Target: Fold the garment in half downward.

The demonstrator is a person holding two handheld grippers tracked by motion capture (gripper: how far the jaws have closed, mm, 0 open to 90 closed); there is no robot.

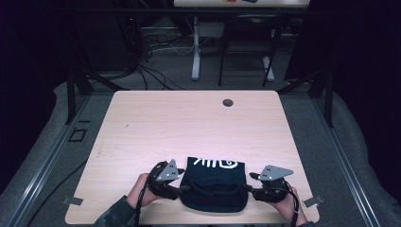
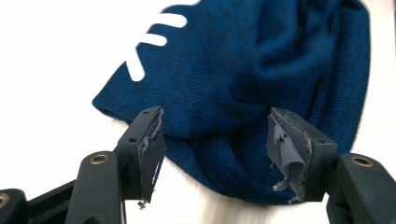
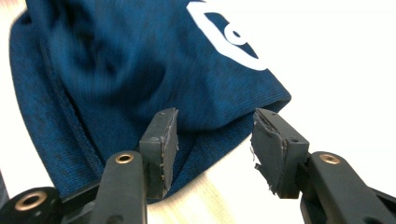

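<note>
A folded dark blue garment (image 1: 215, 184) with a white print lies near the front edge of the light wooden table (image 1: 189, 123). My left gripper (image 1: 182, 188) sits at the garment's left side and my right gripper (image 1: 248, 188) at its right side, each held by a hand. In the left gripper view the jaws (image 2: 215, 126) stand apart, with the cloth's edge (image 2: 243, 70) between and beyond them and no pad pressing on it. In the right gripper view the gripper (image 3: 215, 121) is open too, with the folded blue cloth (image 3: 140, 60) lying loose just past its worn pads.
A round cable hole (image 1: 228, 102) sits near the table's far edge. Beyond the table stand the white leg of another desk (image 1: 195, 52), a dark frame and floor cables (image 1: 151, 71). Grey carpet surrounds the table, and metal rails run along both sides.
</note>
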